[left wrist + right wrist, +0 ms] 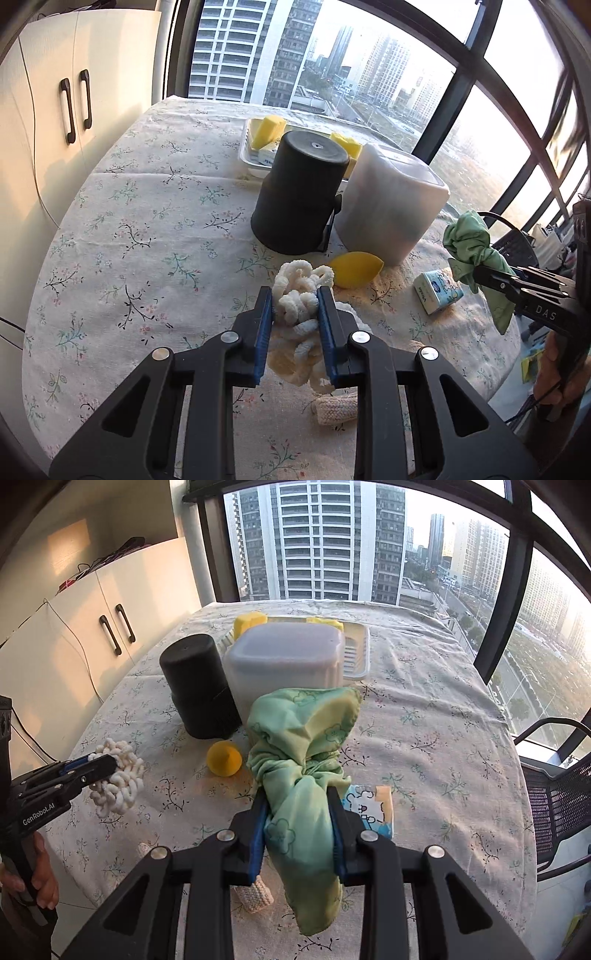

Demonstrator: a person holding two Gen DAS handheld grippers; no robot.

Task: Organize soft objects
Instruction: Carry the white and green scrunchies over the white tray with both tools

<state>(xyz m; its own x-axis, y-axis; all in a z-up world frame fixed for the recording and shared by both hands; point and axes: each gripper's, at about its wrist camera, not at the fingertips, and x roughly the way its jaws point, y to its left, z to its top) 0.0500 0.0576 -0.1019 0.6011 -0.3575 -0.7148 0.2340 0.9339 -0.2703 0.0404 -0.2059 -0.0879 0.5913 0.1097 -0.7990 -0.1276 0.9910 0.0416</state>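
My left gripper (294,295) is shut on a white knitted rope toy (297,306) and holds it above the floral tablecloth; it also shows in the right wrist view (120,779). My right gripper (297,794) is shut on a bunched green cloth (303,746), which hangs below the fingers; the cloth also shows in the left wrist view (472,251). A yellow sponge (356,269) lies on the table before the containers. A small tissue pack (437,291) lies near the right gripper.
An upturned black cylinder (301,192) and an upturned translucent box (391,203) stand mid-table. Behind them a white tray (356,653) holds yellow sponges (271,127). A beige knitted piece (256,895) lies near the front edge. A cabinet (70,103) stands left, a chair (554,786) right.
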